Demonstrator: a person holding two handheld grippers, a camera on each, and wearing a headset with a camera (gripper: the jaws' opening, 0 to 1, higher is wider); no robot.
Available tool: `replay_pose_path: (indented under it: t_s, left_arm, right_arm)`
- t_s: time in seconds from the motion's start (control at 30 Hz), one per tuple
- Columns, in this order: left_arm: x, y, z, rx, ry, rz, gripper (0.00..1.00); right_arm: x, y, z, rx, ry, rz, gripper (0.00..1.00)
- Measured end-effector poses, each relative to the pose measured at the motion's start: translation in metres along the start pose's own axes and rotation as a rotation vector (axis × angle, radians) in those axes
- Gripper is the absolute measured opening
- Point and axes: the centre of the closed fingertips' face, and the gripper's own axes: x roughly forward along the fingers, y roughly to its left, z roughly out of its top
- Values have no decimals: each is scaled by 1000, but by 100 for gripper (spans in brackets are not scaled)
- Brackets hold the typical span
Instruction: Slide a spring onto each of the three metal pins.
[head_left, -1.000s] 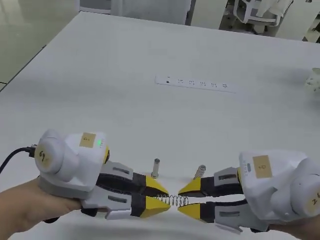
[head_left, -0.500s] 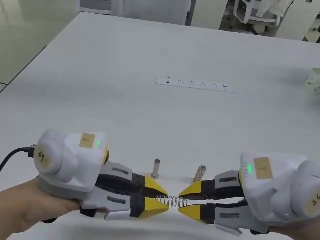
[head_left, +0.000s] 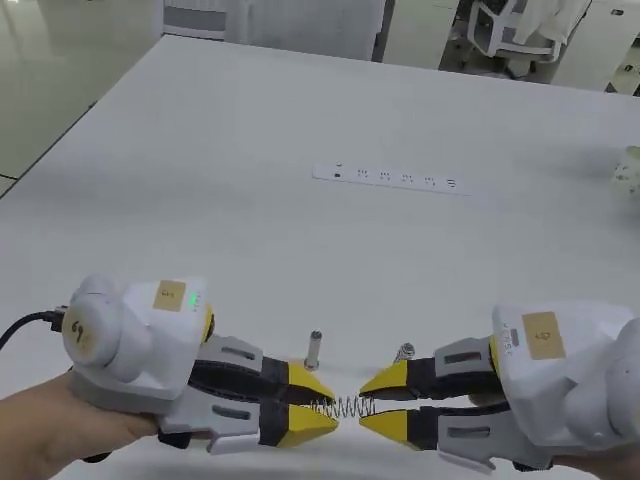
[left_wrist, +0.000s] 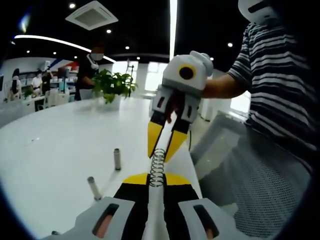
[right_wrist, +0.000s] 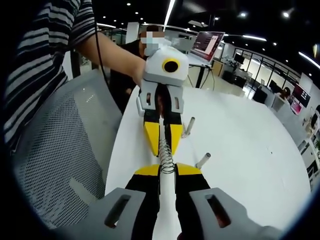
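Spring pinched end to end, little moved

The left claw (head_left: 333, 406) stays clamped on one end of the spring (head_left: 348, 406) and the right claw (head_left: 364, 405) on the other. Over the worktop (head_left: 300, 230), just before the left pin (head_left: 314, 347) and right pin (head_left: 404, 353), it lies as a second ago, so threading is likely yet to begin.

obstacles: pin (head_left: 314, 346), second pin (head_left: 404, 352) at near edge | free: table (head_left: 250, 120) up to power strip (head_left: 395, 179)

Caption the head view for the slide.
Left gripper and right gripper pinch one spring by its ends; a metal pin stands just behind.
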Motion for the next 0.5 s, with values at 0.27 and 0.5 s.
replay_pose_path:
  t_s: [0.27,0.5]
  left_arm:
    - [0,1,-8,16,37,9,2]
    - [0,2,-10,26,41,21,2]
  right_arm:
    - [1,1,14,-1,-32,22,7]
    - [3,1,22,-12,-44,28,7]
